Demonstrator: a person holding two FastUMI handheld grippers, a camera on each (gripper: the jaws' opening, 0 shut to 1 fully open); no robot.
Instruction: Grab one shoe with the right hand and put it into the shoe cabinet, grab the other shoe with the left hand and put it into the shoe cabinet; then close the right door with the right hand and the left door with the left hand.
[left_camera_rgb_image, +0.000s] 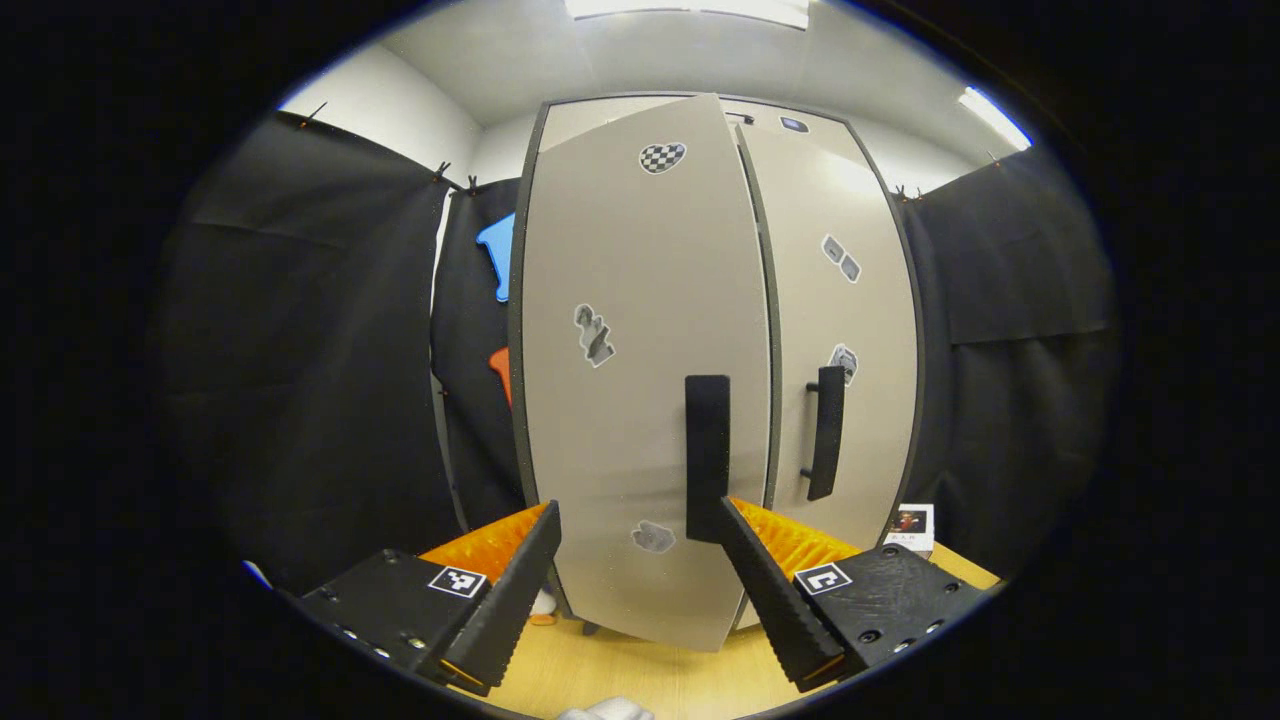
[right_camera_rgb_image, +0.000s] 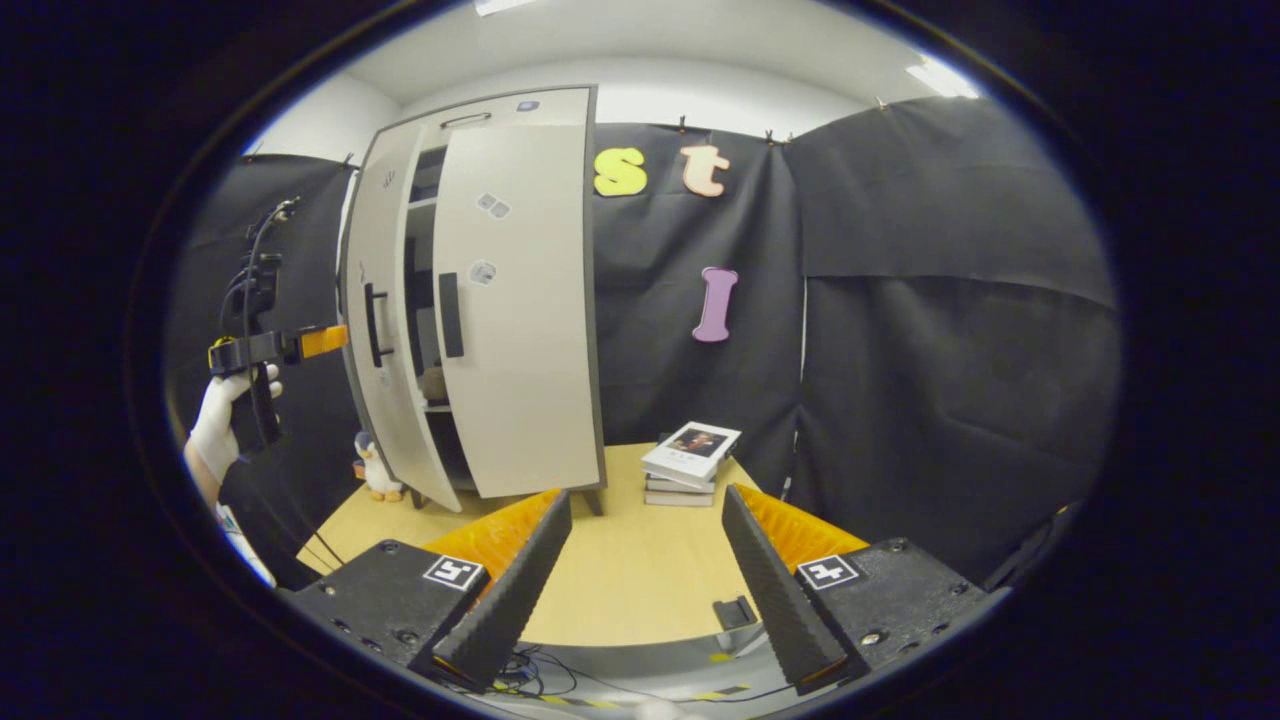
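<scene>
Table (right_camera_rgb_image: 620, 580) bears cabinet (right_camera_rgb_image: 520, 300), books (right_camera_rgb_image: 690, 460).

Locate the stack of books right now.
In the right gripper view the stack of books lies on the wooden table, just right of the shoe cabinet and against the black cloth wall, ahead of the right gripper.

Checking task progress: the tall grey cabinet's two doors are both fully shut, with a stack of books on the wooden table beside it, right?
Not quite. The left grey door is ajar; the right gripper view shows a dark gap and shelves between it and the right grey door. The stack of books does sit on the wooden table beside the cabinet.
</scene>
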